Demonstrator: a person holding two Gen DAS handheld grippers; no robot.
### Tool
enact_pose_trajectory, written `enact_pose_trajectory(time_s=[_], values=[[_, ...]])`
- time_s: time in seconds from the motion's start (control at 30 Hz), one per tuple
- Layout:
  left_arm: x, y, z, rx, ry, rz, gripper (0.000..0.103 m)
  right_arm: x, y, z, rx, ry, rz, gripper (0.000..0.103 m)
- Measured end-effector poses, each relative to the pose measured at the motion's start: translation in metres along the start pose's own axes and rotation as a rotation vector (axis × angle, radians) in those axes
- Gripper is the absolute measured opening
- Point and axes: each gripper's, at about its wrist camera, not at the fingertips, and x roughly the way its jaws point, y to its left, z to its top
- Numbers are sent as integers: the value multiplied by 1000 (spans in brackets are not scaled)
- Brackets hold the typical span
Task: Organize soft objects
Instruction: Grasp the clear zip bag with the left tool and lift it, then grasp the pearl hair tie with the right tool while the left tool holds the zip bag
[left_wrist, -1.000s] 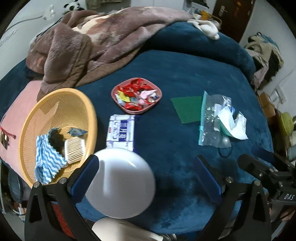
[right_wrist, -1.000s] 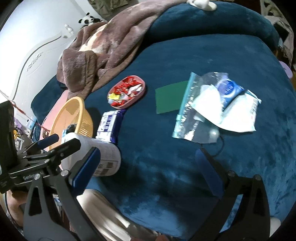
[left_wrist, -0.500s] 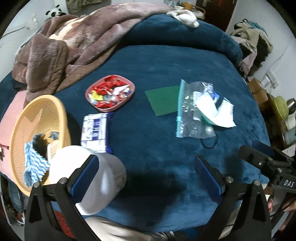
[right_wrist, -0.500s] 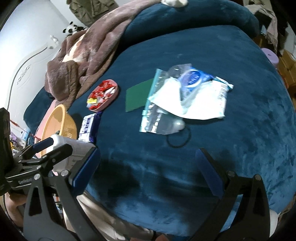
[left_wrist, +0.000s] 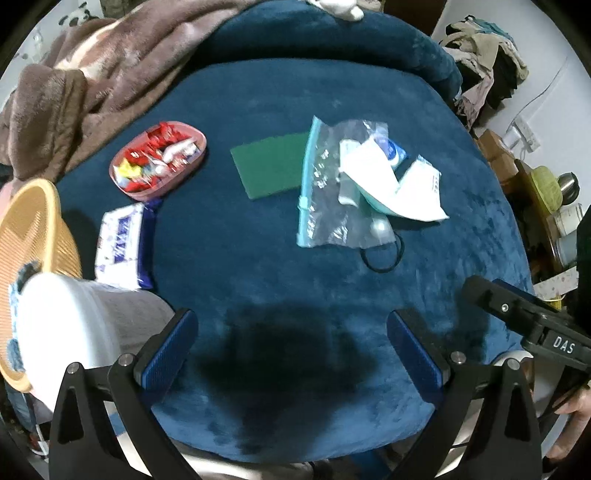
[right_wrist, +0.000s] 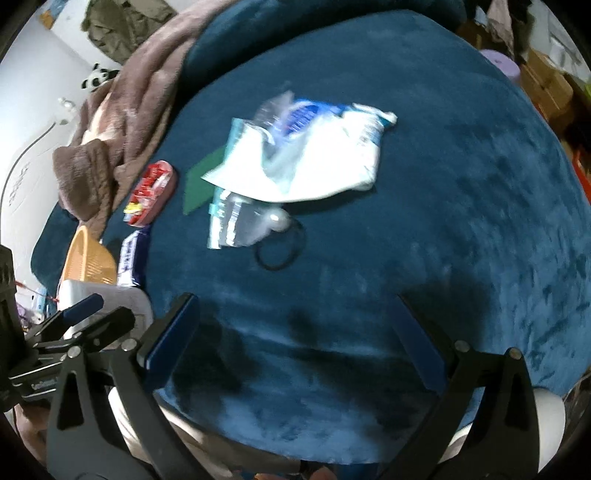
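Note:
On the dark blue bed cover lie a clear zip bag (left_wrist: 332, 192) (right_wrist: 236, 218) with white soft packets (left_wrist: 391, 184) (right_wrist: 314, 162) on it, a green cloth (left_wrist: 271, 164) (right_wrist: 199, 181), a black hair tie (left_wrist: 382, 254) (right_wrist: 280, 251) and a blue-white tissue pack (left_wrist: 120, 245) (right_wrist: 129, 258). A yellow basket (left_wrist: 33, 221) (right_wrist: 86, 258) stands at the left. My left gripper (left_wrist: 291, 345) is open and empty above the near cover. My right gripper (right_wrist: 291, 336) is open and empty, just short of the hair tie.
A pink dish of wrapped sweets (left_wrist: 159, 160) (right_wrist: 149, 192) sits left of the green cloth. A white tub (left_wrist: 70, 325) stands beside the basket. A brown blanket (left_wrist: 92, 74) is heaped at the back left. Boxes and clothes crowd the floor at the right (left_wrist: 535, 177).
Both grippers have swung to the right and forward. The zip bag, packets and hair tie are now nearer the middle of both views, and the basket has slid to the left edge.

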Motion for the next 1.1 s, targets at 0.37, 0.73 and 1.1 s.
enact_pose_trajectory(time_s=[0.37,0.73,1.1], values=[[37,-11,-7,5,59,-36,102,22,-28,1,30,30,-50,103],[99,-32,41,15,81,-51,102,36,-55,7,86,39,-35,103],[152,-51,88,31,82,-78,24,38,-73,11,113,34,-10,103]])
